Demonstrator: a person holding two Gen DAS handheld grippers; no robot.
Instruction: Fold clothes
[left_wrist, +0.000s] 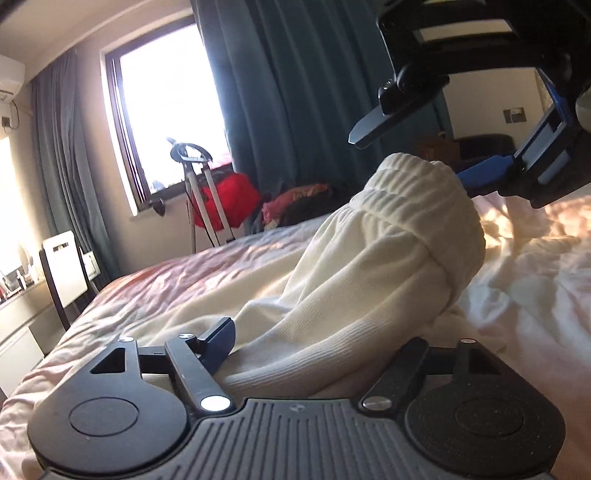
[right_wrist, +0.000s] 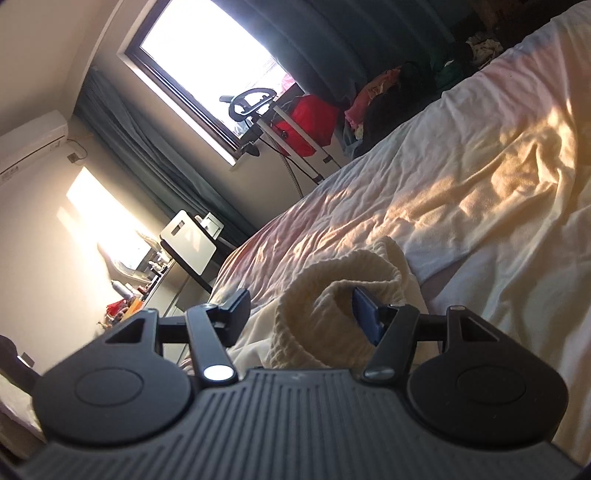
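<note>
While the cream garment (left_wrist: 369, 266) lies heaped on the bed (left_wrist: 155, 291), left tongs (left_wrist: 314, 347) spread around it, right tongs (right_wrist: 301, 314) parted, 1 finger (right_wrist: 364, 314) inside the ribbed cuff at 12 o'clock.

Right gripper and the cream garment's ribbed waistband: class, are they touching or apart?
Touching. In the right wrist view, one blue finger of the right gripper sits inside the waistband opening, against the fabric, jaws wide open.

One cream ribbed knit garment (left_wrist: 369, 266) lies on one bed with a wrinkled white sheet (left_wrist: 517, 295). Beyond the bed: one bright window (left_wrist: 166, 110), one white-backed chair (left_wrist: 62, 273), one red bag (left_wrist: 229, 199), one wall-mounted white air conditioner (right_wrist: 29, 144).
</note>
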